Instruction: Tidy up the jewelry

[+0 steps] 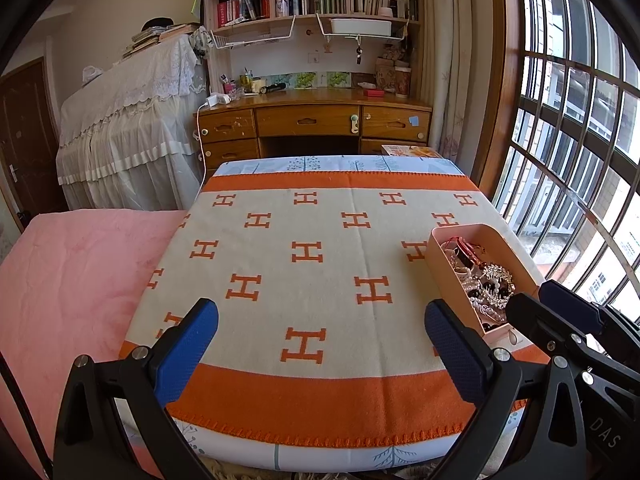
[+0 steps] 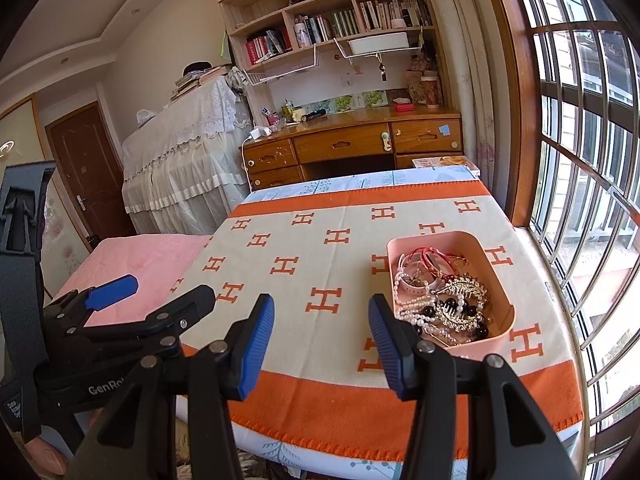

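Observation:
A pink open box (image 2: 502, 280) sits on the right side of the orange-and-cream H-pattern blanket (image 2: 320, 264). It holds a pile of jewelry (image 2: 444, 300): pearl strands, red bangles, a gold comb, black beads. The box also shows in the left wrist view (image 1: 442, 268), with the jewelry (image 1: 480, 280) inside. My right gripper (image 2: 321, 342) is open and empty, just near-left of the box. My left gripper (image 1: 321, 344) is open and empty over the blanket's near middle. The right gripper's fingers (image 1: 568, 300) show at the box's near end in the left wrist view.
A pink bedspread (image 1: 72, 280) lies left of the blanket. A wooden desk (image 1: 316, 120) with bookshelves stands behind. A lace-covered piano (image 1: 128, 128) is at the back left. A barred window (image 2: 580, 184) runs along the right. My left gripper (image 2: 120, 300) shows at the left in the right wrist view.

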Motion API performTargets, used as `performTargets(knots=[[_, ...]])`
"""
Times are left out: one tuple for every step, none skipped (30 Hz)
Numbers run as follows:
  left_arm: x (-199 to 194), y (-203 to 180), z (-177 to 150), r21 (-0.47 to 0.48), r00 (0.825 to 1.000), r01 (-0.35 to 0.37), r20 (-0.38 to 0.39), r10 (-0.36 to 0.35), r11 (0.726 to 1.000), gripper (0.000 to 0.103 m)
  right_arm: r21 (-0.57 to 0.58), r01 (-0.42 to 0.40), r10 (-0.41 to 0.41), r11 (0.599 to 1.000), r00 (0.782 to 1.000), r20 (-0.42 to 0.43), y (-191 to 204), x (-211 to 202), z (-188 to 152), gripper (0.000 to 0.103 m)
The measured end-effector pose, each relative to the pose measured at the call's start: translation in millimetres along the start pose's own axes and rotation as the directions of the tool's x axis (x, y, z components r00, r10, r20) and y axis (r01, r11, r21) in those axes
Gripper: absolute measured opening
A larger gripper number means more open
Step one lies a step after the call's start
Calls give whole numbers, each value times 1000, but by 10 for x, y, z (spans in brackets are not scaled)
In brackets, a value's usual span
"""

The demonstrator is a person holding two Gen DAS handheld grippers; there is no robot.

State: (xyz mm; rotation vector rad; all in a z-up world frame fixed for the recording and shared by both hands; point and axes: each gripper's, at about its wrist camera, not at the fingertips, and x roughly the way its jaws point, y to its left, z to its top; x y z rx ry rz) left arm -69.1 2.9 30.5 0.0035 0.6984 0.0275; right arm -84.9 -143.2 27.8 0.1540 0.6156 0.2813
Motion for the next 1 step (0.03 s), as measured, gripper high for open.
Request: performTargets(knots=[[9, 13, -5, 0, 1000, 1, -3, -1, 1000, 102, 0, 0, 0, 1000, 1000, 0, 0, 1, 0, 50]])
